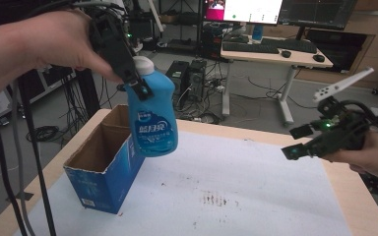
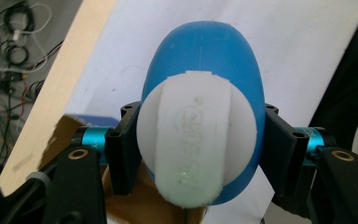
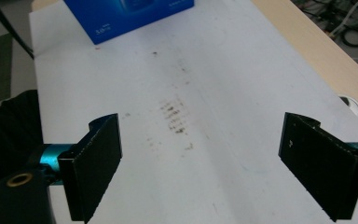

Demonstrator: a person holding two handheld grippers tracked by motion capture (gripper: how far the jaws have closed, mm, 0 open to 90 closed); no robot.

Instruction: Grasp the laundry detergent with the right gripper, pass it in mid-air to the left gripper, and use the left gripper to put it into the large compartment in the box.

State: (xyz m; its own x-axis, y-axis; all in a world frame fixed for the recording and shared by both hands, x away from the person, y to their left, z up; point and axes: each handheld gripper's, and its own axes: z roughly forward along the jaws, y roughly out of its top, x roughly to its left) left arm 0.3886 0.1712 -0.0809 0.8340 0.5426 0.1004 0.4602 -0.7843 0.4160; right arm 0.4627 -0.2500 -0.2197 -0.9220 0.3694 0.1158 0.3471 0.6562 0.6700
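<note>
A blue bottle with a white cap hangs upright in the air over the right edge of an open blue cardboard box. My left gripper is shut on the bottle just below the cap. In the left gripper view the white cap sits between the two black jaws, with the blue bottle body beyond it. My right gripper hovers open at the table's right side, nothing between its jaws. In the right gripper view the right gripper faces the white mat, with the box far off.
A white mat with a brown smudge covers the wooden table. Black cables hang down at the left edge. A desk with keyboards and monitors stands behind the table.
</note>
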